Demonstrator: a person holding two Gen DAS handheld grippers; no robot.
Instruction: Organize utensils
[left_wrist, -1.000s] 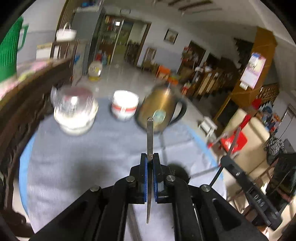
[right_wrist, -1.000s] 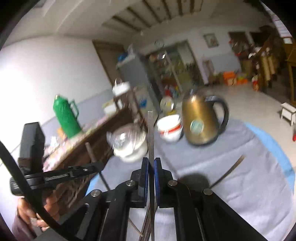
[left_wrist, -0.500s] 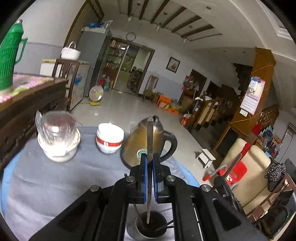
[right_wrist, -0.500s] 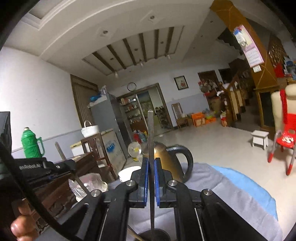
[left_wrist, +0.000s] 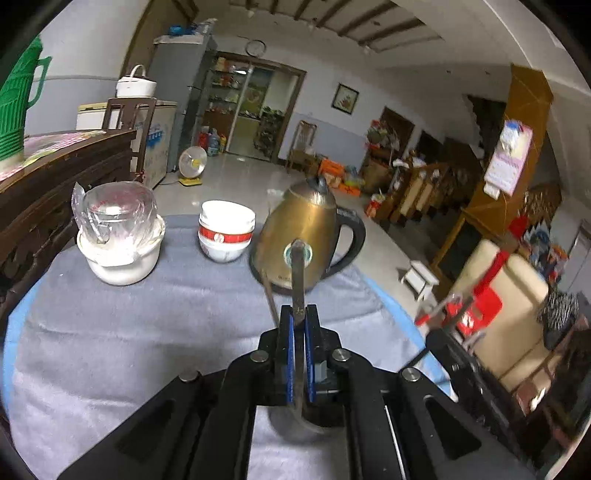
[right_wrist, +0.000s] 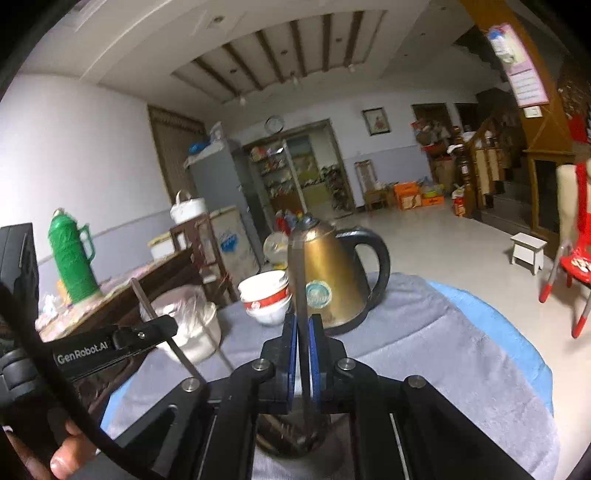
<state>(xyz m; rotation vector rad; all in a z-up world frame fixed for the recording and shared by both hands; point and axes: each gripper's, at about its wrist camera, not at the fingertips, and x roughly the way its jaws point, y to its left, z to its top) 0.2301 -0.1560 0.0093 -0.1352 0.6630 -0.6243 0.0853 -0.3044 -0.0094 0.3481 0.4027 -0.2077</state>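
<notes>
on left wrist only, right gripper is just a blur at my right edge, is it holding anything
Observer: Yes. The right gripper is shut on a flat metal piece, the right utensil, which stands upright.
Operator: where does its lower end go
Observer: Down toward the mouth of the cup beneath that gripper. The tip is too blurred to place.
Operator: and how does mine look from there
Observer: The left gripper holds the left utensil tilted. Its lower end slants toward the same cup and disappears behind the right gripper's body.
</notes>
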